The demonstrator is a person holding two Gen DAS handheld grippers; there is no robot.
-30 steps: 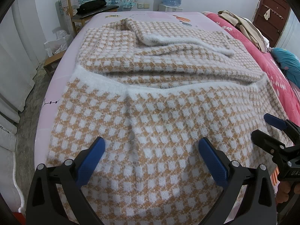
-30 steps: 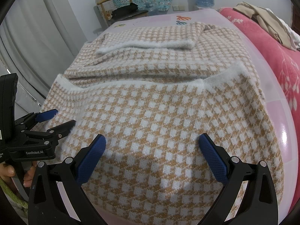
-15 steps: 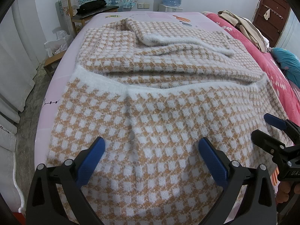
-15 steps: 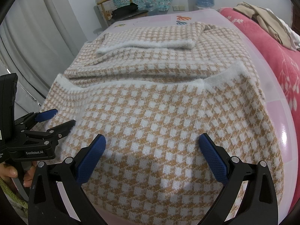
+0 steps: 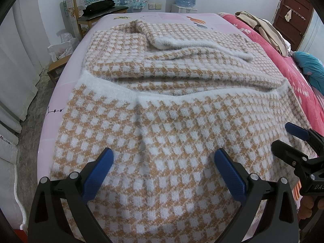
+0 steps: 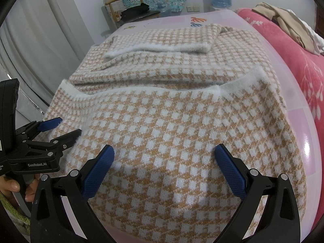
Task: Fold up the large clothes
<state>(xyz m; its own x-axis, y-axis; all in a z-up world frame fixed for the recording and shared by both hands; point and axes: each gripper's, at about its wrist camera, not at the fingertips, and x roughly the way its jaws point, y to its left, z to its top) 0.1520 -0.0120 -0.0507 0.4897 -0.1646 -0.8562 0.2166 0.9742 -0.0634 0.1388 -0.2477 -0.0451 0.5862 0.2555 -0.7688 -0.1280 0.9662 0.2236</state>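
— What's in front of my left gripper (image 5: 162, 168)?

— My blue pads (image 5: 99, 172) are spread wide, nothing between them, hovering over the near part of the orange-and-white checked sweater (image 5: 172, 121).

— How does the sweater lie?

— Spread across the pink bed sheet (image 5: 58, 109), its near part folded up so a fuzzy white hem (image 5: 182, 96) runs across the middle. A sleeve (image 5: 194, 40) with a white cuff lies across the far part.

— And my right gripper (image 5: 283, 136)?

— At the right edge, jaws slightly parted, over the sweater's right side.
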